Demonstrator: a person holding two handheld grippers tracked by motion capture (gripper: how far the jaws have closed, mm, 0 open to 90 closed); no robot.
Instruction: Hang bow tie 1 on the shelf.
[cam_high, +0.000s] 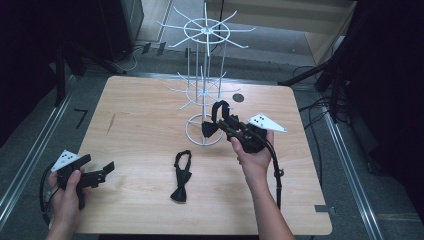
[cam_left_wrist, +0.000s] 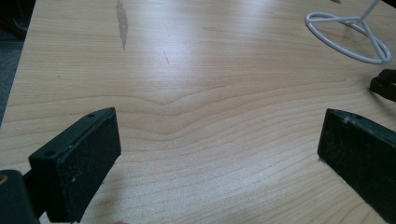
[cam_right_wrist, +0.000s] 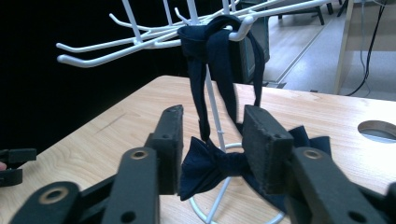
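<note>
Your right gripper stands parted around the dark navy fabric bow tie, whose strap hangs on a hook of the white wire rack. Withdraw crookedly and a pad could snag it off.

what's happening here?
A person is hanging bow ties on a white wire rack. One dark bow tie already hangs by its strap from a rack hook; the right gripper sits around the bow with its jaws parted, not pressing on it. A second bow tie lies on the wooden table. The left gripper rests open near the table's left edge, holding nothing.
</note>
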